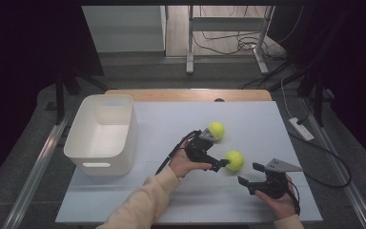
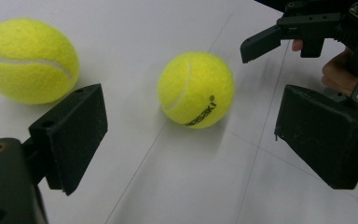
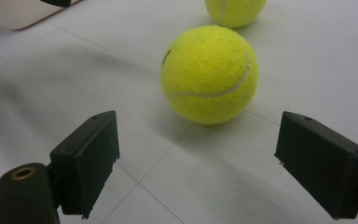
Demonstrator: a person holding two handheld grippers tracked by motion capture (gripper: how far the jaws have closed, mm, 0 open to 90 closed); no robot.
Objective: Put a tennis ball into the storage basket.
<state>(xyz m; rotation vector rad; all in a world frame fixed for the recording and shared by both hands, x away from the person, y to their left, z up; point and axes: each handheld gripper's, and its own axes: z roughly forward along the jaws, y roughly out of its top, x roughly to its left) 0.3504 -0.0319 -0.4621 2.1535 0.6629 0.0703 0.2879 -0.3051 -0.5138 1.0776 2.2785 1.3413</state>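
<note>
Two yellow tennis balls lie on the white table top (image 1: pixel 257 114). The far ball (image 1: pixel 216 130) (image 2: pixel 28 60) (image 3: pixel 235 11) rests beside the upper jaw of my left gripper (image 1: pixel 217 150) (image 2: pixel 191 133). That gripper is open, and the near ball (image 1: pixel 234 160) (image 2: pixel 196 88) (image 3: pixel 209 74) sits just ahead of its jaws, close to the lower one. My right gripper (image 1: pixel 250 173) (image 3: pixel 200 140) is open and empty, a short way to the near ball's right and facing it. In the left gripper view, one of the right gripper's fingers (image 2: pixel 265 39) shows beyond the near ball.
A white plastic bin (image 1: pixel 124 143) (image 3: pixel 28 16) stands on the table's left side, empty as far as I can see. A wooden strip (image 1: pixel 186 94) runs along the far edge. Cables and a table frame (image 1: pixel 228 38) lie on the floor behind.
</note>
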